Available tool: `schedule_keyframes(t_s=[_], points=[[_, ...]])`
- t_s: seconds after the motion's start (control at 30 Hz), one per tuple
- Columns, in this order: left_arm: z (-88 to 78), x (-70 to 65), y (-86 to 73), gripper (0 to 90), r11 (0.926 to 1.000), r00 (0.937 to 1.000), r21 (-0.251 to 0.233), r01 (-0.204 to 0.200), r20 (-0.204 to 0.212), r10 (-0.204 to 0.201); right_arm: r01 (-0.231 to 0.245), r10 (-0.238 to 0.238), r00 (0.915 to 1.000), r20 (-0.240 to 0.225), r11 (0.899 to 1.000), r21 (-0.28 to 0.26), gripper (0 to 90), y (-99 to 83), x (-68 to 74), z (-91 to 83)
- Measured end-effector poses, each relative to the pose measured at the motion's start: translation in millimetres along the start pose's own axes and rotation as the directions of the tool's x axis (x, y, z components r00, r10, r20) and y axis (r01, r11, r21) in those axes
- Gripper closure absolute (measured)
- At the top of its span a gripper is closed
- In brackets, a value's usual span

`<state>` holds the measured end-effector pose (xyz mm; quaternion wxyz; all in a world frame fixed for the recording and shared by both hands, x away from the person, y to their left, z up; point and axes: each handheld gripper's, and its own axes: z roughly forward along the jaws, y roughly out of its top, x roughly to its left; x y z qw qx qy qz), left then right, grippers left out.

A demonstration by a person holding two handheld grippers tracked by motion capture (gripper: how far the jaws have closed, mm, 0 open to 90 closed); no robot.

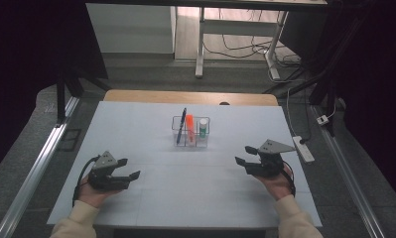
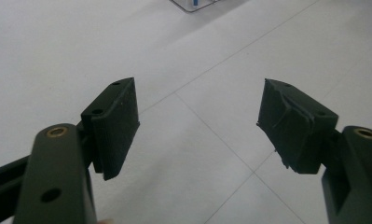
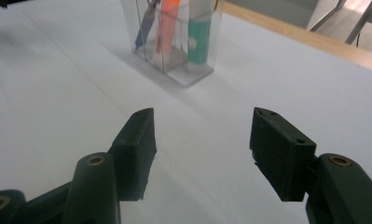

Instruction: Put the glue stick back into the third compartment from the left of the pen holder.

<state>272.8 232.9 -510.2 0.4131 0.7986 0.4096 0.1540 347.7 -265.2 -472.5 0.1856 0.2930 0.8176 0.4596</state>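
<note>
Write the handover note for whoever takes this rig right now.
Left tongs: open, empty, low over the white table on its left.
Right tongs: open, empty, on the right, pointing toward the holder.
Clear holder stands mid-table with a dark pen, an orange marker and a green-labelled tube upright inside.
Done: all three stand in the holder.
Left: nothing is loose on the table.

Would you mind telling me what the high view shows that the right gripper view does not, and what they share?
High view alone: both hands, the left gripper open over the white table, the power strip and the floor beyond. Right gripper view alone: a close look between the right gripper pads, open with nothing between them. Shared: the clear holder with a dark pen, an orange marker and a green-labelled tube.
</note>
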Motion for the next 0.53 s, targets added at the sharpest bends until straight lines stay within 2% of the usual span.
schedule_keyframes(t_s=[0.2, 0.53], points=[[1.7, 0.4, 0.4, 28.6, 1.0000, 1.0000, 0.004, -0.002, 0.000, 0.002, -0.013, 0.013, 0.9999, 0.006, 0.999, 0.034, 39.3, -22.9, -4.2, -8.0], [0.6, 0.2, 0.5, 28.6, 1.0000, 1.0000, 0.000, -0.005, -0.006, 0.005, -0.003, 0.003, 1.0000, -0.001, 0.999, 0.042, 38.5, -31.0, -4.8, -6.7]])
